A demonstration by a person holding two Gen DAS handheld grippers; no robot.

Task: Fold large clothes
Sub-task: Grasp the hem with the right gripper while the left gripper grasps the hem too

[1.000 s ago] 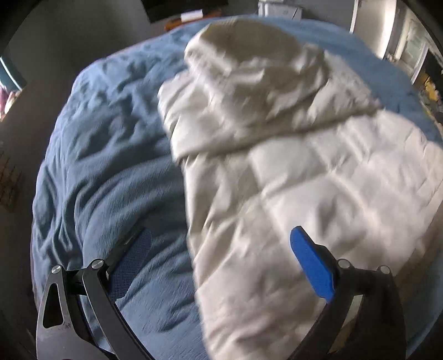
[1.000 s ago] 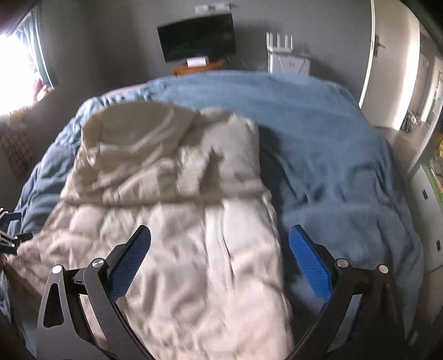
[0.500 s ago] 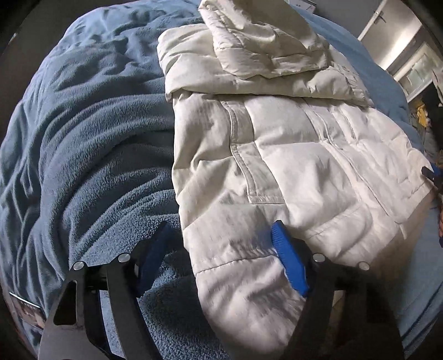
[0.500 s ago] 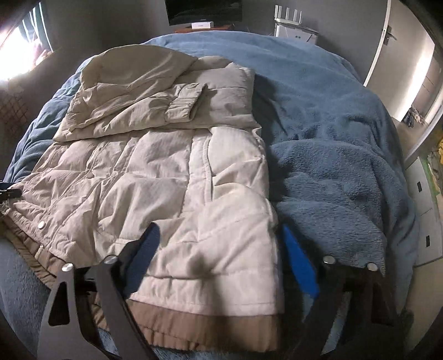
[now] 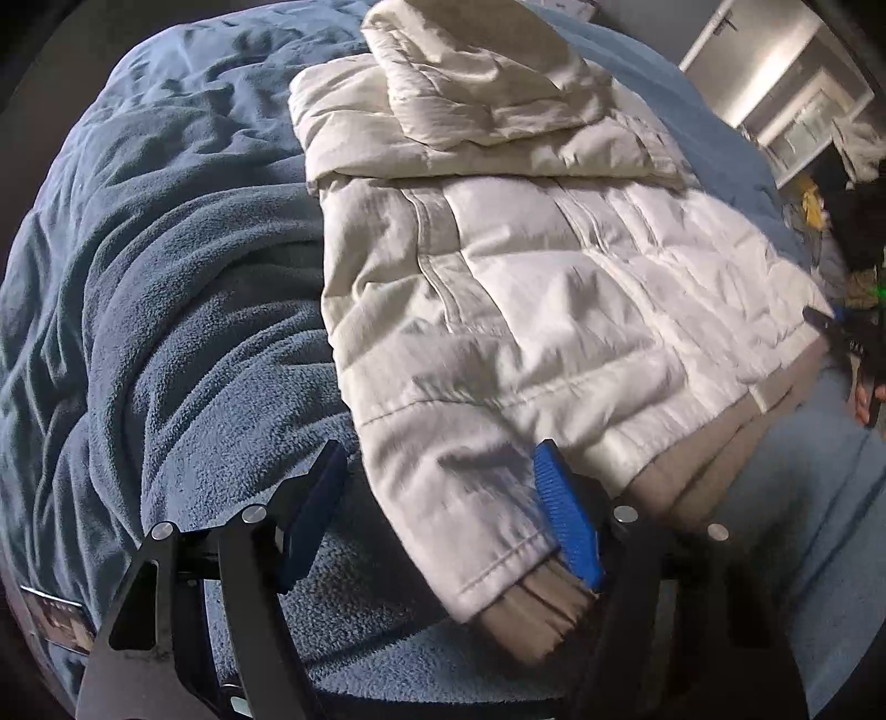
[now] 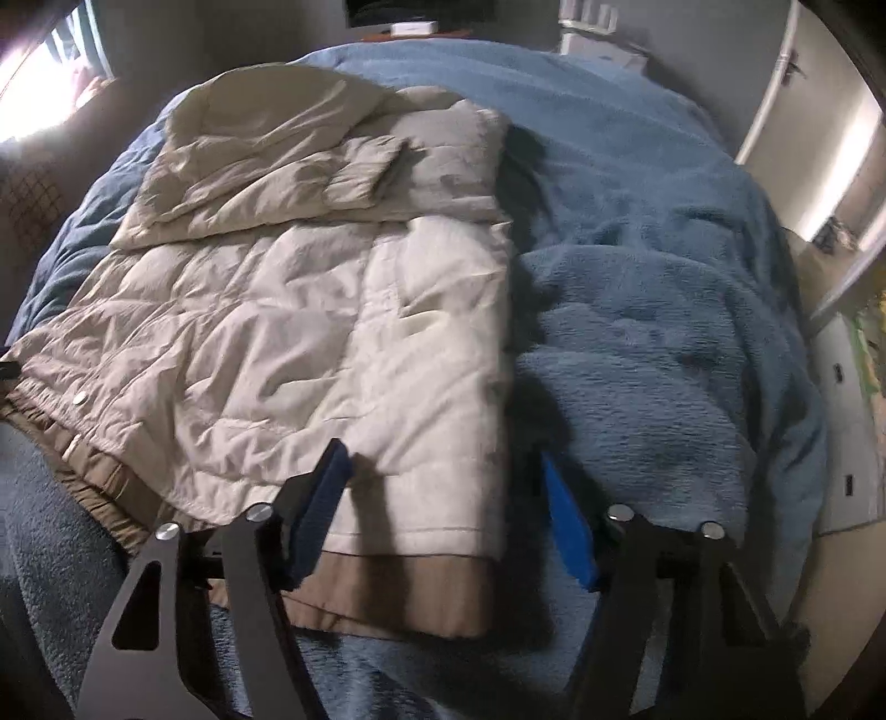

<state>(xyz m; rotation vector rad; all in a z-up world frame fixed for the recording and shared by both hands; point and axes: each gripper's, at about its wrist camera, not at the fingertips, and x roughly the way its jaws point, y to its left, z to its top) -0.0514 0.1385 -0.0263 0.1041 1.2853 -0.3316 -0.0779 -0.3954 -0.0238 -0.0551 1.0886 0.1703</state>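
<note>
A cream quilted puffer jacket (image 5: pixel 526 266) lies flat on a blue fleece blanket (image 5: pixel 166 332), hood and sleeves folded over its top, tan hem toward me. My left gripper (image 5: pixel 443 515) is open and straddles the jacket's near left hem corner. In the right wrist view the same jacket (image 6: pixel 310 332) fills the left half. My right gripper (image 6: pixel 443 509) is open and straddles the near right hem corner, with its left finger over the jacket and its right finger over the blanket (image 6: pixel 664 332).
The blanket covers a bed. A dark screen (image 6: pixel 415 8) and a white unit (image 6: pixel 598 39) stand at the far wall. A door (image 6: pixel 814 138) is on the right, a bright window (image 6: pixel 39 83) on the left. The right gripper shows at the left wrist view's right edge (image 5: pixel 853 343).
Both grippers have come down and closer to the jacket's hem. Each now has a hem corner between its open fingers. The jacket has not moved.
</note>
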